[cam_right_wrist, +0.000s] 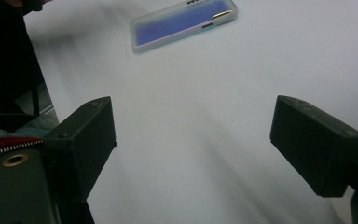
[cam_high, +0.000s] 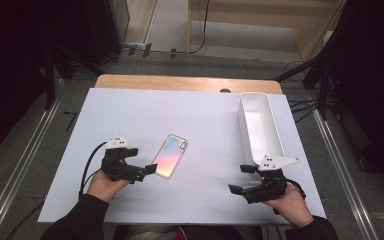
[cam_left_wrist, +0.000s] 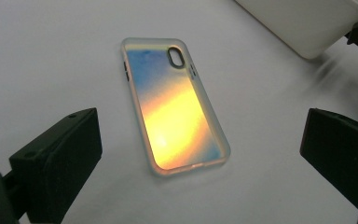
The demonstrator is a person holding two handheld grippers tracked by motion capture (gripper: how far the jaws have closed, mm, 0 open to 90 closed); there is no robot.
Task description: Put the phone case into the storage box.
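White table (cam_high: pixel 130 110), left tool (cam_high: pixel 147 170) wide open beside phone case (cam_high: pixel 170 155), empty

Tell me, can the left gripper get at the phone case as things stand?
Probably yes: the left gripper is open beside the phone case, which lies flat with bare table around it.

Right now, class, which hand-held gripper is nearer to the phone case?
Left. The left hand-held gripper sits just beside the phone case, jaws open towards it. The right hand-held gripper waits farther off, by the white bin.
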